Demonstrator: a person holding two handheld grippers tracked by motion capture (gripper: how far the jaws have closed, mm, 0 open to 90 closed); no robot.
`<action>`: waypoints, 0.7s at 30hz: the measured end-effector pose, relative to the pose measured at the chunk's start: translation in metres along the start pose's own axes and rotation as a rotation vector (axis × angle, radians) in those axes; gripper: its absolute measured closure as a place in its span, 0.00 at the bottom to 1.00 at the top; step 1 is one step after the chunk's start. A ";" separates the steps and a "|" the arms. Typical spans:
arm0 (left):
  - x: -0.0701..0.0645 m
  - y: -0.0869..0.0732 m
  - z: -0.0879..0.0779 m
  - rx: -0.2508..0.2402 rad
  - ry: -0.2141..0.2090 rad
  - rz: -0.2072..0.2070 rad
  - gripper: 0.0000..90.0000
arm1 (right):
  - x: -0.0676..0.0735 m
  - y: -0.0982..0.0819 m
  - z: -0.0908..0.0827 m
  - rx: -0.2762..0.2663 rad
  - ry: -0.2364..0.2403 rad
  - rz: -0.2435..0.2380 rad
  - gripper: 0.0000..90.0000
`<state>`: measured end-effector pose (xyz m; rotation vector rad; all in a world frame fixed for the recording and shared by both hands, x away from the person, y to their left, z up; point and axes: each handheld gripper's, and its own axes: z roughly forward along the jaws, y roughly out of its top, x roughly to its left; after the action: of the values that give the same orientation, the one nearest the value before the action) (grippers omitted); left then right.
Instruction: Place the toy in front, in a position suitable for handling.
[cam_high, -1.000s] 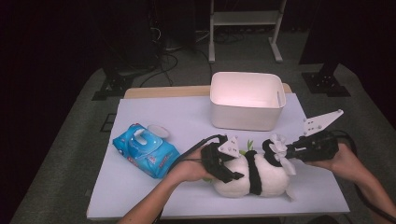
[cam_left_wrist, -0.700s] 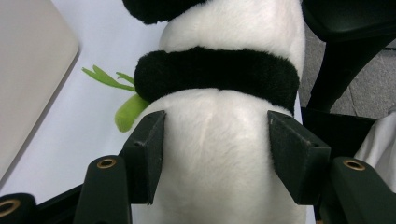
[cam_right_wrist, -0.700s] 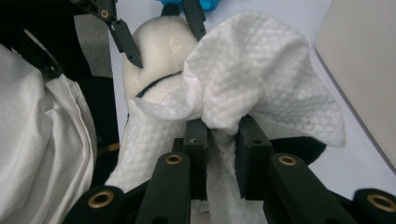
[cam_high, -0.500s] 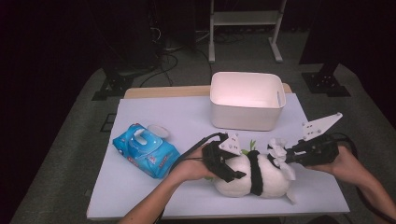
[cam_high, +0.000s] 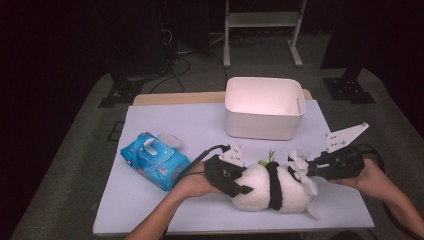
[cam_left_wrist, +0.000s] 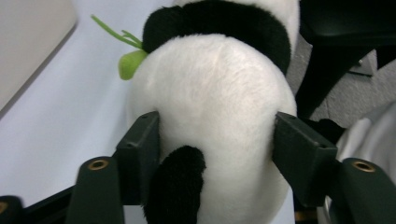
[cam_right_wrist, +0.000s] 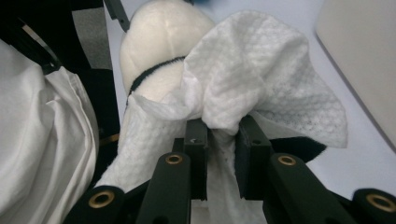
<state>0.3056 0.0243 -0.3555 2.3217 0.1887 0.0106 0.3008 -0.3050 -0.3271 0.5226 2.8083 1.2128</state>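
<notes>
The left gripper clamps the plush panda; right gripper pinches a wipe. Rubbing toward three o'clock could drag the wipe free.

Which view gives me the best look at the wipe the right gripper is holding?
The right gripper view: the white wipe bunches between the right gripper pads, its dimpled weave clear, draped on the plush panda. The high view shows it as a small white tuft at the panda's end. The left gripper view shows the panda's body.

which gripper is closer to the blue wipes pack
Left. The left gripper clamps the panda just right of the wipes pack. The right gripper holds a wipe at the panda's far end, farther off.
</notes>
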 end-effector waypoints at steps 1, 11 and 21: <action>0.000 0.000 0.000 0.000 0.000 0.000 0.41 | 0.000 0.000 0.000 0.000 0.000 0.000 0.85; 0.006 0.009 0.002 -0.006 0.013 0.010 0.38 | 0.007 0.022 0.017 0.048 0.019 -0.074 0.85; 0.003 0.003 0.000 -0.028 -0.016 -0.002 0.26 | 0.003 -0.004 -0.001 0.013 0.002 -0.006 0.85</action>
<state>0.3088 0.0226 -0.3530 2.2929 0.1815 -0.0065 0.2966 -0.3067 -0.3290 0.5137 2.8200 1.1951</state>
